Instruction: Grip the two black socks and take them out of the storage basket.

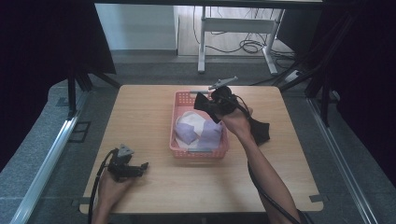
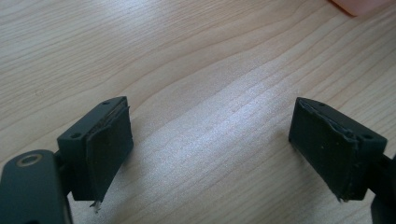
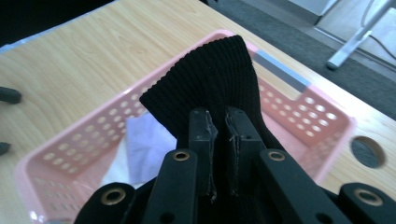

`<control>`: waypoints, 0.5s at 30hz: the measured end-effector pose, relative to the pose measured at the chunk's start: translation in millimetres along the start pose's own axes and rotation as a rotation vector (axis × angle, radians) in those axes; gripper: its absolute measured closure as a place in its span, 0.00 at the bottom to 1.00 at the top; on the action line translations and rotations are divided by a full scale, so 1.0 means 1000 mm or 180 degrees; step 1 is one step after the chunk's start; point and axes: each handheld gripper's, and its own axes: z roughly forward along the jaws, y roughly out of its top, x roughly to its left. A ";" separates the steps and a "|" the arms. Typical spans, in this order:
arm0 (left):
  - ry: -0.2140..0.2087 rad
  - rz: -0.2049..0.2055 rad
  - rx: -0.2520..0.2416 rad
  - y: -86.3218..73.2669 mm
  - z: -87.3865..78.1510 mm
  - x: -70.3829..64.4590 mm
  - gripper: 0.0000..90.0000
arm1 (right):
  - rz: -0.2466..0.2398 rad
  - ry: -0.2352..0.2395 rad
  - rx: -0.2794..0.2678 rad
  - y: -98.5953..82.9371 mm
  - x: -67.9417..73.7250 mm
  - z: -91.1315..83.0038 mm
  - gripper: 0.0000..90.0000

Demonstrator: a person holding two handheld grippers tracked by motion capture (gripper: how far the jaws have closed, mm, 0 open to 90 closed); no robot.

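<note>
Black ribbed knit fills the middle of the right gripper view: a dark sock or cuff-like garment (image 3: pixel 210 84) is pinched between the right gripper (image 3: pixel 218 126), whose 2 jaws stand pressed together on the fabric with only a thin line of cloth between them. In the high view that gripper (image 1: pixel 205 106) hangs over the far end of the pink basket (image 1: pixel 178 100), and the cloth fans out from its tip above the basket's open top. Another dark piece of fabric (image 1: pixel 260 131) lies on the wooden table (image 1: pixel 140 116) just right of the basket, partly behind the person's forearm.

Inside the basket lie 2 pale folded items, one white (image 1: pixel 190 119) and one lavender (image 1: pixel 210 135), which cover most of its floor.

The left gripper (image 1: pixel 140 166) rests low near the front left of the table, well apart from the basket; its own view shows both jaws spread wide with bare wood grain (image 2: pixel 205 93) between them and nothing held.

The step in hand looks like the carry-and-drop of the black garment into the basket. The next move probably calls for lowering the right gripper until the cloth sags onto the pale items, then parting the jaws so it falls inside the rim and not across it. Ribbed knit may cling to the pads, so a slight lift after release could help.
</note>
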 end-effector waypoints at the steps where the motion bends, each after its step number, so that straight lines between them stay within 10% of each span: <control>1: -0.0002 -0.0001 0.0002 0.000 0.000 0.000 0.15 | 0.0029 -0.0037 -0.0005 -0.001 -0.002 -0.002 0.91; 15: -0.0003 -0.0002 0.0000 0.000 0.000 0.000 0.15 | 0.0206 -0.0359 0.0020 -0.025 -0.039 -0.028 0.91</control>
